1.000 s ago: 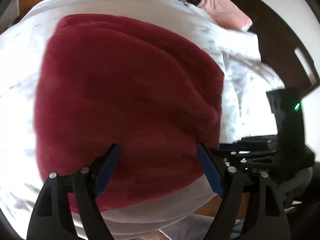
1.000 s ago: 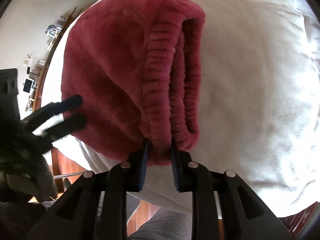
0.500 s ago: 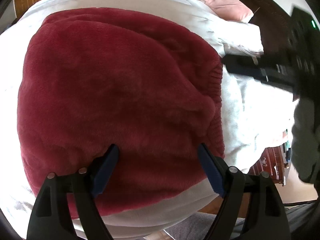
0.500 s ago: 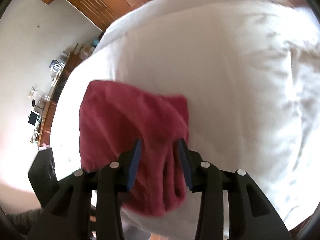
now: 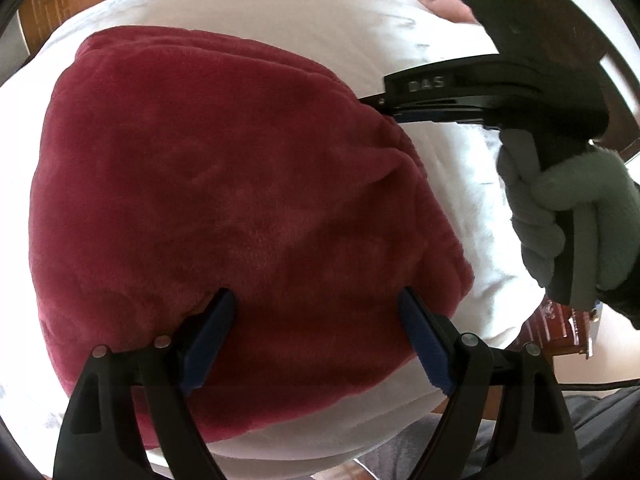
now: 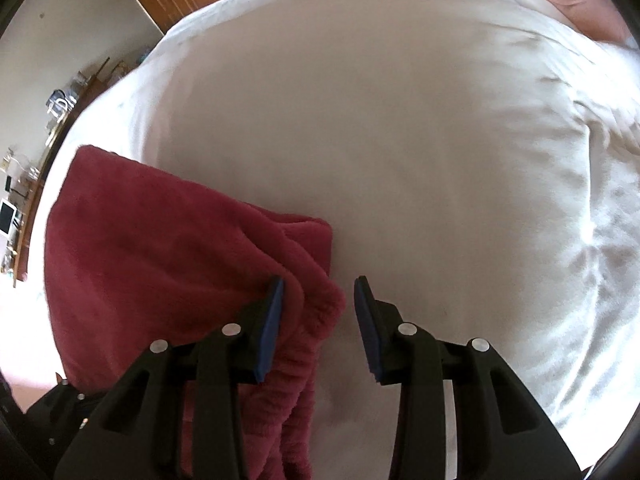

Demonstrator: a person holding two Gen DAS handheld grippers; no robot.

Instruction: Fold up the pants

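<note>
The red fleece pants (image 5: 240, 208) lay folded in a thick bundle near the front edge of the bed (image 6: 400, 140). Your left gripper (image 5: 316, 340) hovered above them, its fingers wide and holding nothing. Your right gripper (image 6: 318, 320) was also spread, empty, over the ribbed waistband side. The fabric looked soft, bulky and light, so I think a deep pinch through all layers at an edge would hold best.

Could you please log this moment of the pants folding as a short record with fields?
garment: red fleece pants, folded into a compact stack
surface: white bed
left gripper: open, over the pants' near edge
right gripper: open, at the stack's right edge, gripping nothing
background: pink pillow at the far corner
</note>
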